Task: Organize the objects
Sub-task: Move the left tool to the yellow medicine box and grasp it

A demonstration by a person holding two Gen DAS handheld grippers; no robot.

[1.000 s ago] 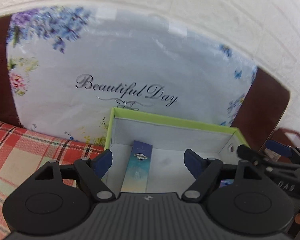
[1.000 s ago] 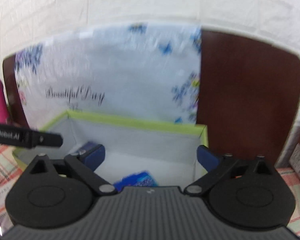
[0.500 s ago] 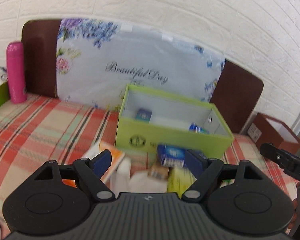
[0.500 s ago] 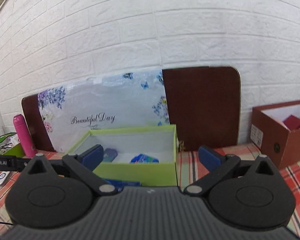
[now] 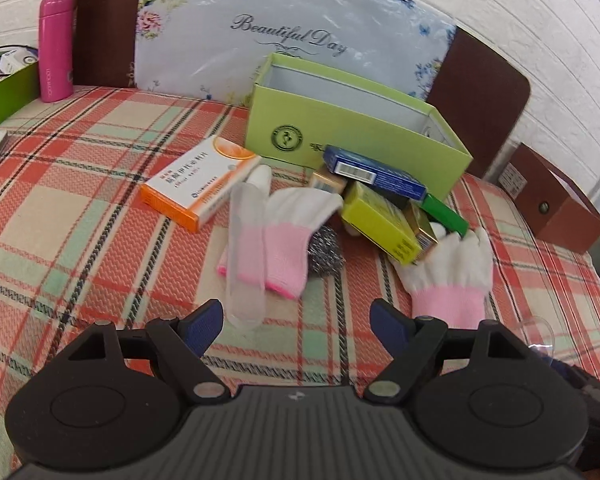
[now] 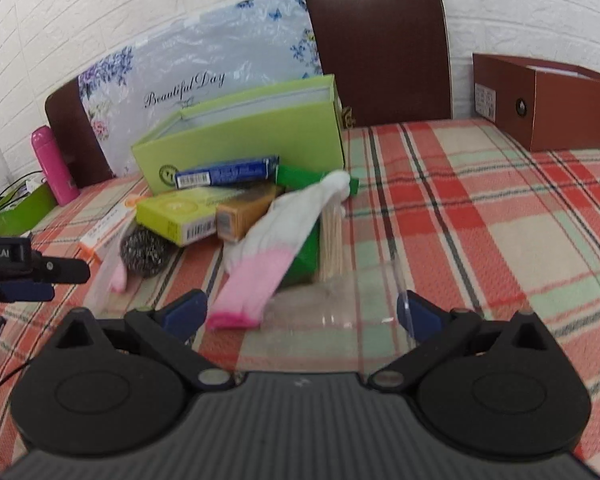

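An open green box (image 5: 356,128) stands on the plaid cloth, also in the right wrist view (image 6: 244,136). In front of it lies a pile: an orange-white medicine box (image 5: 198,184), a blue box (image 5: 374,170), a yellow-green box (image 5: 380,222), a steel scourer (image 5: 325,248), a clear tube (image 5: 246,248) and two white-pink gloves (image 5: 290,236) (image 5: 452,276). My left gripper (image 5: 298,326) is open and empty, just short of the pile. My right gripper (image 6: 302,312) is open and empty, near one glove (image 6: 276,244) and a clear container (image 6: 340,300).
A pink bottle (image 5: 55,46) and a green tray (image 5: 6,88) stand at the far left. A brown box (image 6: 548,100) sits at the right. A floral panel (image 5: 292,32) and dark chair backs (image 6: 380,52) stand behind the green box, against a white brick wall.
Both grippers have pulled back and up out of the green box and tilted down. The pile in front of the box has come into view. Both stay open and empty.
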